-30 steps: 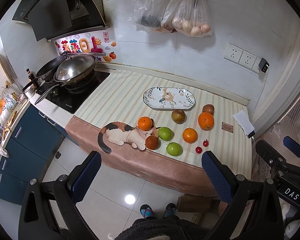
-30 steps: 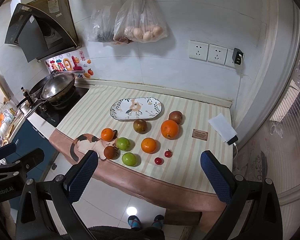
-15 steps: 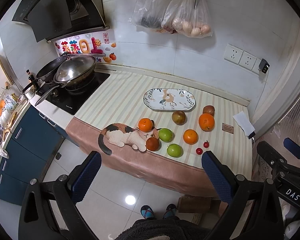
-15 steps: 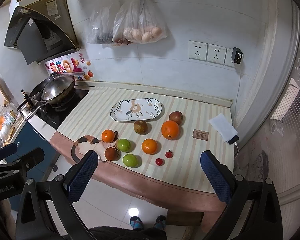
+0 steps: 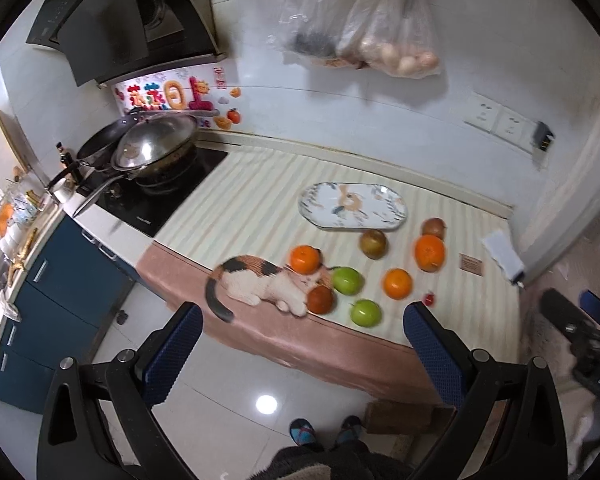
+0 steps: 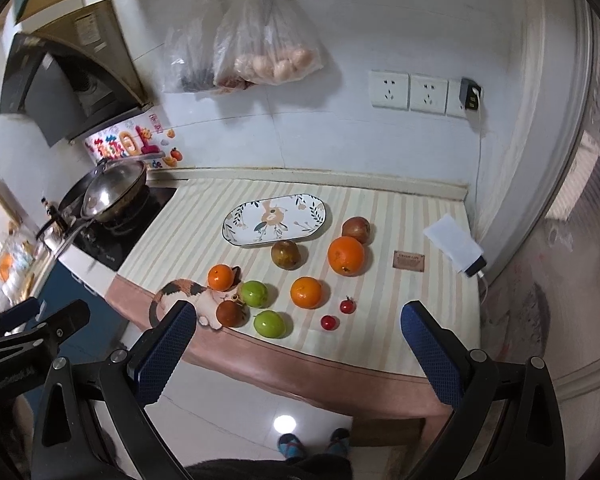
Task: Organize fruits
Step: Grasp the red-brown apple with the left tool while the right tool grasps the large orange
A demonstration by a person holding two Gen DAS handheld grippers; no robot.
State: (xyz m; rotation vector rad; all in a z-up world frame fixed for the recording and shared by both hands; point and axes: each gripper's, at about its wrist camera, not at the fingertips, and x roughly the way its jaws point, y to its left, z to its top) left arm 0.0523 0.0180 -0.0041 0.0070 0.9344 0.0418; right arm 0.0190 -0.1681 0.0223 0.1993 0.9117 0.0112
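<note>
Several fruits lie on a striped counter mat (image 6: 400,216): a large orange (image 6: 345,255), two smaller oranges (image 6: 306,292) (image 6: 221,277), two green apples (image 6: 254,294) (image 6: 269,323), brown fruits (image 6: 285,254) (image 6: 355,229) (image 6: 230,313) and two small red fruits (image 6: 347,305) (image 6: 328,322). An empty oval patterned plate (image 6: 276,219) sits behind them; it also shows in the left wrist view (image 5: 352,206). My left gripper (image 5: 302,342) and right gripper (image 6: 294,338) are both open and empty, held above the floor in front of the counter.
A wok with lid (image 6: 108,192) sits on the stove at left. A white power bank (image 6: 454,246) and a small brown card (image 6: 409,259) lie at right. Bags (image 6: 268,48) hang on the wall. A cat figure (image 5: 260,284) is printed on the mat's front edge.
Both grippers have moved closer to the counter, and the right wrist view has swung a little to the left. No fruit has moved.
</note>
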